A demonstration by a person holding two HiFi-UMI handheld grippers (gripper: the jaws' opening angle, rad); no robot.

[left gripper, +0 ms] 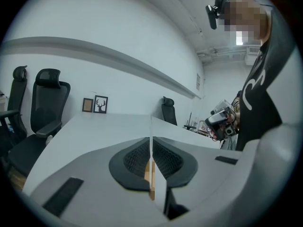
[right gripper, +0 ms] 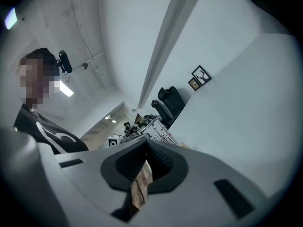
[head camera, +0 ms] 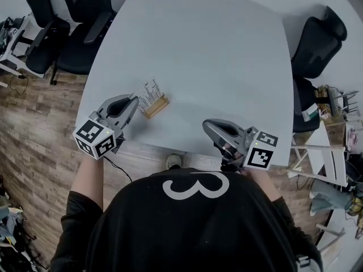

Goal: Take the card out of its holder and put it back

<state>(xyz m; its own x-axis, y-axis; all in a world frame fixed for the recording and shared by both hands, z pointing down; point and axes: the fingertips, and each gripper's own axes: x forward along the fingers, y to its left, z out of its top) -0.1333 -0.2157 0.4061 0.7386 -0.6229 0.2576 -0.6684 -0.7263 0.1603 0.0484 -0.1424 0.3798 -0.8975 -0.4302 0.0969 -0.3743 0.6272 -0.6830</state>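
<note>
A white printed card (head camera: 150, 91) stands tilted at a small wooden holder (head camera: 156, 107) near the table's front left; whether it sits fully in the slot I cannot tell. My left gripper (head camera: 136, 98) is shut on the card's left edge. In the left gripper view the card (left gripper: 151, 126) shows edge-on as a thin white line between the closed pads of the left gripper (left gripper: 151, 143), with the wood of the holder (left gripper: 147, 173) below. My right gripper (head camera: 207, 123) hovers over the table's front edge, shut and empty. In its own view the right gripper (right gripper: 147, 144) shows only floor through the slit.
The white table (head camera: 198, 55) is bare beyond the holder. Black office chairs stand at the back left (head camera: 76, 16) and at the right (head camera: 317, 38). Cluttered racks (head camera: 334, 118) stand to the right. Two small picture frames (left gripper: 94, 104) lean at the wall.
</note>
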